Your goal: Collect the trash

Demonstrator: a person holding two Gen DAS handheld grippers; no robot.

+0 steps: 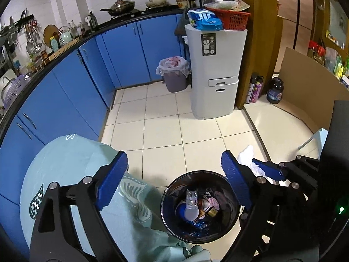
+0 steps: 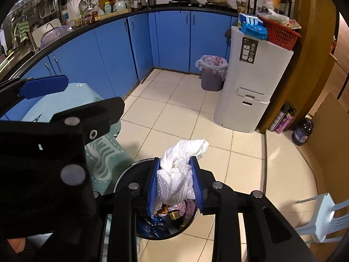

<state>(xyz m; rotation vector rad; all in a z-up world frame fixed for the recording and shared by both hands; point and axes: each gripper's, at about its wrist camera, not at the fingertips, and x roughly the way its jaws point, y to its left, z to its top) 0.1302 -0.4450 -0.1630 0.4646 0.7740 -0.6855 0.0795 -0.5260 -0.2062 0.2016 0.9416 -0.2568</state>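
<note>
A round black trash bin [image 1: 165, 214] stands on the tiled floor, holding a clear plastic bottle [image 1: 192, 198], wrappers and other rubbish. My left gripper [image 1: 174, 179] hangs over the bin's near rim, open wide with nothing between its blue pads. My right gripper [image 2: 175, 183] is shut on a crumpled white paper towel [image 2: 181, 170] directly above the bin [image 2: 172, 234]. The towel [image 1: 247, 156] also shows in the left wrist view, beside one of the right gripper's fingers [image 1: 268, 170]. In the right wrist view, one of the left gripper's fingers [image 2: 43, 86] sticks out at the left.
A table with a teal cloth [image 1: 65, 174] stands close on the bin's left. Blue cabinets [image 1: 65, 91] curve behind it. Farther back are a purple bin with a white liner [image 1: 174, 74] and a tall white cabinet [image 1: 216, 72]. Cardboard [image 1: 309, 87] and a white plastic chair [image 2: 322, 216] are on the right.
</note>
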